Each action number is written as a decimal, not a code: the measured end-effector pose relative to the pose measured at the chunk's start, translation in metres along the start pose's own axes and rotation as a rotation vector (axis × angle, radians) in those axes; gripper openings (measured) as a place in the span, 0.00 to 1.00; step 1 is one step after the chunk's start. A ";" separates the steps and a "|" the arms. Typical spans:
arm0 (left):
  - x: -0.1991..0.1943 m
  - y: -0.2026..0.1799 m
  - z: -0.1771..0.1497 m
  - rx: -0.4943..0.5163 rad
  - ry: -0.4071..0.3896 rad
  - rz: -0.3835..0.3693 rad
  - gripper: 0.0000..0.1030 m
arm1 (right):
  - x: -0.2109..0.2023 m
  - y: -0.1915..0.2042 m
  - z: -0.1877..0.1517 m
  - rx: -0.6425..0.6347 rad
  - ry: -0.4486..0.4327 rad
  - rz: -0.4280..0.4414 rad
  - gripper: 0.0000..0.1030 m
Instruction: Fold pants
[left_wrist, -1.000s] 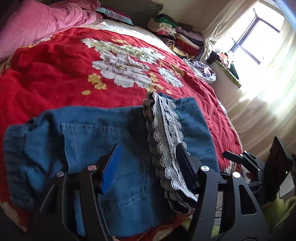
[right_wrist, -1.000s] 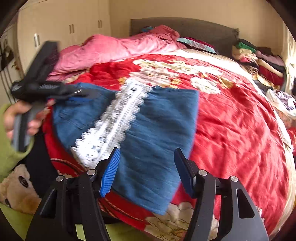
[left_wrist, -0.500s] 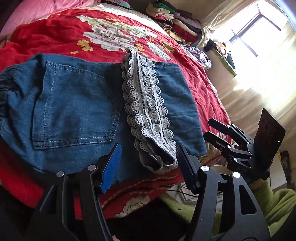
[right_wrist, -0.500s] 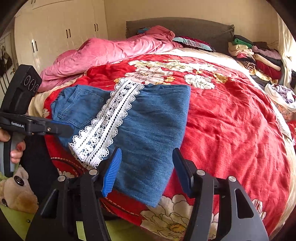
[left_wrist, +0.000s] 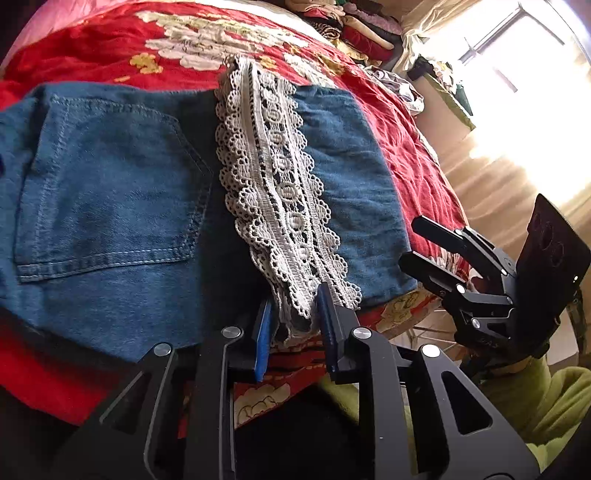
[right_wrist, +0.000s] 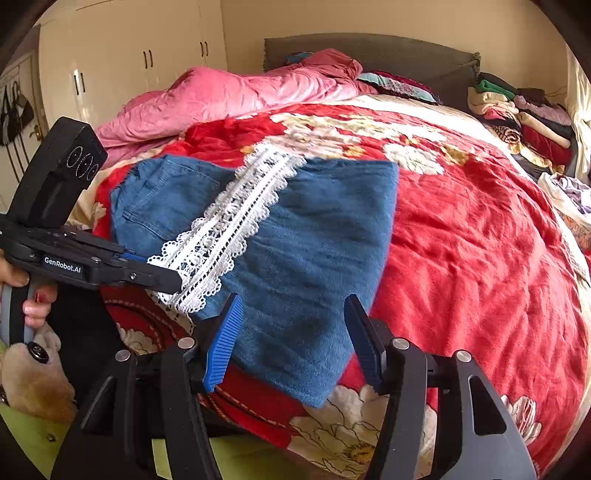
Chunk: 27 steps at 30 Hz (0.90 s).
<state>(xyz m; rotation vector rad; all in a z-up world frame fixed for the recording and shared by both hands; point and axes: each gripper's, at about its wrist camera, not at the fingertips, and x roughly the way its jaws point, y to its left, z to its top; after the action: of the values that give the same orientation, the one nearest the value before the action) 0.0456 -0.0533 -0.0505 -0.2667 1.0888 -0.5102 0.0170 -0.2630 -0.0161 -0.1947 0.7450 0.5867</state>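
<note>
Blue denim pants (left_wrist: 110, 199) with a white lace hem band (left_wrist: 273, 177) lie folded on the red floral bedspread (left_wrist: 92, 48) near the bed's front edge. My left gripper (left_wrist: 293, 317) is shut on the near end of the lace hem. It also shows in the right wrist view (right_wrist: 166, 278), pinching the lace (right_wrist: 229, 221). My right gripper (right_wrist: 291, 343) is open, its fingers astride the near corner of the pants (right_wrist: 314, 258) without holding them. It shows at the right of the left wrist view (left_wrist: 417, 240).
A pink duvet (right_wrist: 236, 96) lies at the head of the bed. Stacked folded clothes (right_wrist: 524, 110) sit at the far right by the window (left_wrist: 509, 74). A stuffed toy (right_wrist: 29, 376) lies below the bed's edge at left. Wardrobe doors (right_wrist: 147, 62) stand behind.
My left gripper has moved forward and closed on the near end of the lace hem. My right gripper has come closer to the pants' near corner and stays open.
</note>
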 end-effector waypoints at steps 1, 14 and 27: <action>-0.004 0.000 0.000 0.006 -0.002 0.018 0.15 | -0.001 0.004 0.003 -0.012 -0.012 0.013 0.54; 0.003 0.014 -0.002 -0.015 0.034 0.046 0.22 | 0.033 0.004 -0.015 -0.013 0.117 -0.041 0.53; 0.004 0.009 -0.001 0.000 0.019 0.051 0.26 | 0.021 -0.003 -0.012 0.033 0.090 0.002 0.55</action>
<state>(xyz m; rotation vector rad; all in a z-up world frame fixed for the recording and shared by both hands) 0.0486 -0.0475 -0.0578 -0.2343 1.1115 -0.4679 0.0236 -0.2605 -0.0393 -0.1906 0.8414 0.5696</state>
